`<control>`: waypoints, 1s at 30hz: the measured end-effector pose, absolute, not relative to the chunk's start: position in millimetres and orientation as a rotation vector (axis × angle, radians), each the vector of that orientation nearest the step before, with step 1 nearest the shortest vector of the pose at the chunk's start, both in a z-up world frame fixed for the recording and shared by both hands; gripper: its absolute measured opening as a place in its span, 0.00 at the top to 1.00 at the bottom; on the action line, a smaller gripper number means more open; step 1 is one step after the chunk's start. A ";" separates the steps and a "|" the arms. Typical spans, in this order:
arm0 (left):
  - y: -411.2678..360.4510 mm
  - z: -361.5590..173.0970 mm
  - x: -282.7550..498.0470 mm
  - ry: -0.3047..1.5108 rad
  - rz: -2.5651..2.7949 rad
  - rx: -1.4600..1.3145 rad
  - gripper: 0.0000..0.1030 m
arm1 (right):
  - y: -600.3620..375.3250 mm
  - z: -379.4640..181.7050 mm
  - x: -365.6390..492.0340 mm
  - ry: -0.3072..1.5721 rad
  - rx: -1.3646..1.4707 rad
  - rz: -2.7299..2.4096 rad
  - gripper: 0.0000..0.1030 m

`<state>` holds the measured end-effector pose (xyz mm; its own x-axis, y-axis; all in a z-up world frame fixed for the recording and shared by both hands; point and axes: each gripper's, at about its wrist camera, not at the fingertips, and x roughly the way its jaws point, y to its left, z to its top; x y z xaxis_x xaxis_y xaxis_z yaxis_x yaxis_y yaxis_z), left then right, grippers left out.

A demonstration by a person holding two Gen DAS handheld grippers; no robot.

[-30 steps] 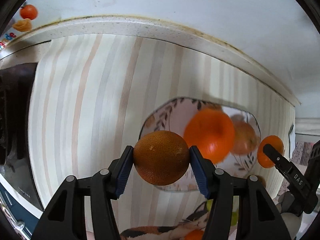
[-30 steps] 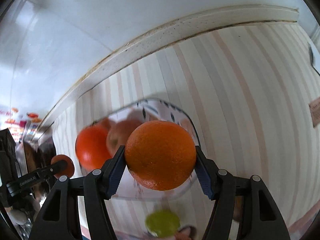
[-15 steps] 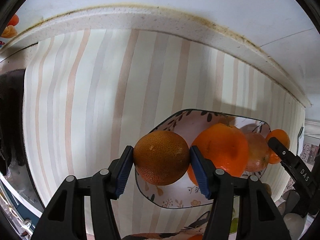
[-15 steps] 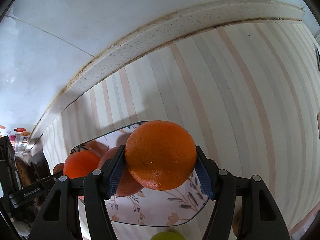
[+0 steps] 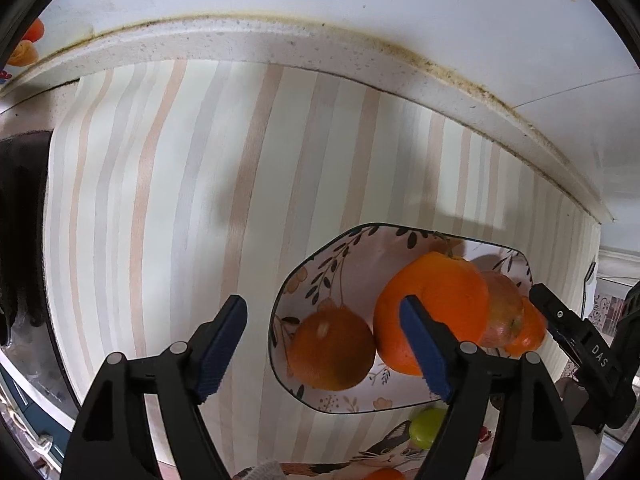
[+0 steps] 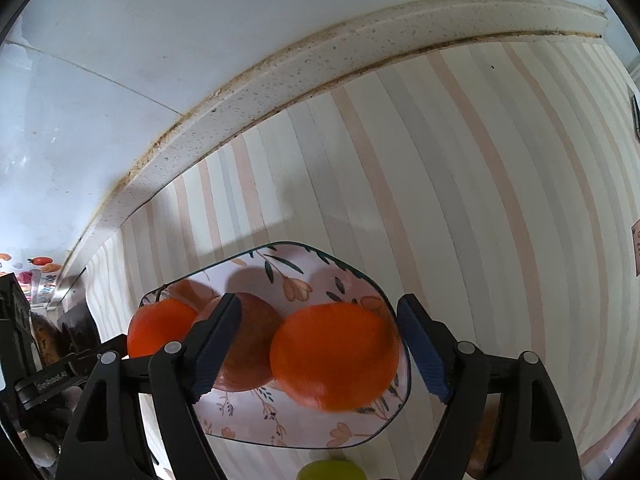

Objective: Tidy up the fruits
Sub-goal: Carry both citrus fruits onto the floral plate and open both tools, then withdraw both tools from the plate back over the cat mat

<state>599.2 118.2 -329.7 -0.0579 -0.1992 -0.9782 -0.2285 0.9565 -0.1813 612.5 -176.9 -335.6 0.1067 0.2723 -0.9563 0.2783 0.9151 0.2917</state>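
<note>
A striped cloth (image 5: 168, 200) covers the counter up to a speckled ledge (image 5: 280, 40) under the wall. On the cloth sits a floral plate (image 6: 280, 424), and the fruit lies on it. In the right wrist view a large orange (image 6: 334, 356) rests near the plate's right edge, touching a reddish apple (image 6: 248, 344), with a tomato-red fruit (image 6: 160, 332) beside that at the left rim. In the left wrist view a duller, browner orange (image 5: 330, 348) lies at the plate's near left, just beside the bright one. A small green fruit (image 5: 426, 426) sits off the plate, near its front edge.

The left gripper (image 5: 322, 348) stands wide apart and holds nothing; the brown orange lies ahead of it between the pads. The right gripper (image 6: 318, 354) is likewise spread and empty, its jaws on either side of the large orange without touching.

The oranges look firm, round and moderately heavy, with pebbled skin that should give decent purchase; being spheres, they would likely roll on the shallow plate. Gripping across the widest middle seems safest. The green fruit looks lighter and smoother.
</note>
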 end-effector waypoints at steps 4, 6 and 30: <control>117.5 -316.1 594.2 1.614 0.022 -0.307 0.20 | -176.6 -323.8 607.7 1.470 0.449 0.017 0.14; 117.2 -306.8 586.7 1.592 0.022 -0.298 0.20 | -172.3 -313.4 600.5 1.461 0.412 0.039 0.10; 78.5 -208.6 424.0 1.322 0.022 -0.136 0.20 | -129.3 -199.1 444.8 1.278 0.104 0.127 0.08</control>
